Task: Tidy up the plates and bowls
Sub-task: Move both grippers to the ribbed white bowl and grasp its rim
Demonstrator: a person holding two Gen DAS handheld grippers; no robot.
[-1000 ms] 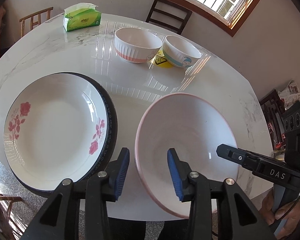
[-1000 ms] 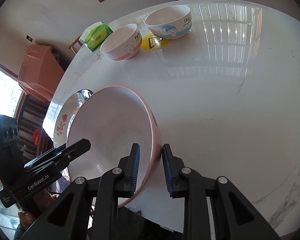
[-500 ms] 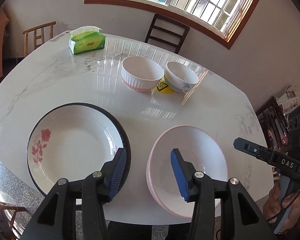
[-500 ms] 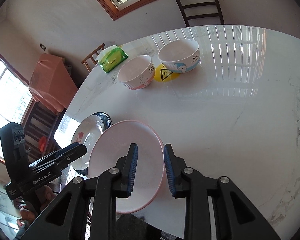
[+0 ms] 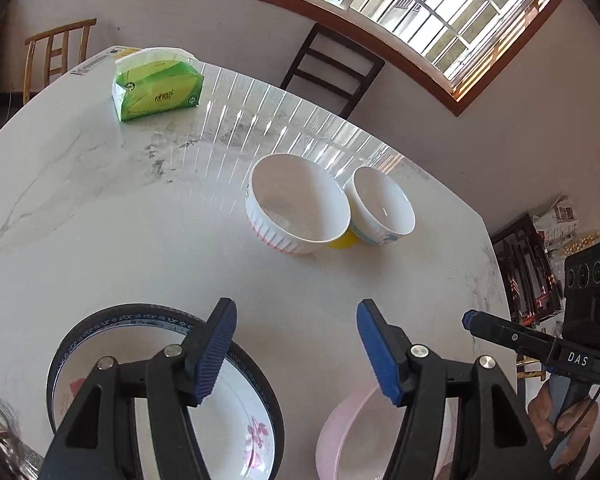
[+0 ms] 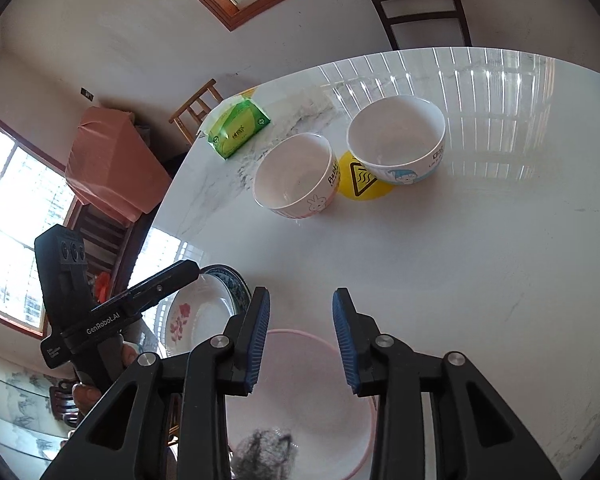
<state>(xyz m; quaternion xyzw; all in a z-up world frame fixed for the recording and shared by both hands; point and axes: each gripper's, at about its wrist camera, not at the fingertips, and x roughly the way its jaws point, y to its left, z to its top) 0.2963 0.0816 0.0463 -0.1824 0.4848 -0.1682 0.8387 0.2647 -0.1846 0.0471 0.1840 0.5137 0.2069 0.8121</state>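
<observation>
A rose-patterned plate [image 5: 236, 412] rests in a dark-rimmed plate [image 5: 112, 316] at the near left of the marble table [image 5: 120, 220]. A pink plate [image 5: 348, 440] lies to its right at the near edge. Two bowls stand further back: a ribbed pink-based one [image 5: 296, 204] and a blue cartoon one [image 5: 382, 204]. My left gripper [image 5: 296, 344] is open and empty above the near table. My right gripper [image 6: 300, 336] is open and empty above the pink plate [image 6: 300, 392]. The rose plate [image 6: 196, 320], rabbit bowl [image 6: 296, 176] and cartoon bowl [image 6: 396, 144] also show there.
A green tissue pack [image 5: 158, 84] lies at the far left of the table. A yellow warning sticker [image 6: 362, 182] sits between the bowls. Chairs stand behind the table [image 5: 332, 68] and at its left [image 5: 56, 52]. A draped orange piece of furniture [image 6: 116, 168] stands to the side.
Both grippers have risen and pulled back from the plates. The right gripper has opened wider and no longer straddles the pink plate's rim; the plate lies flat on the table.
</observation>
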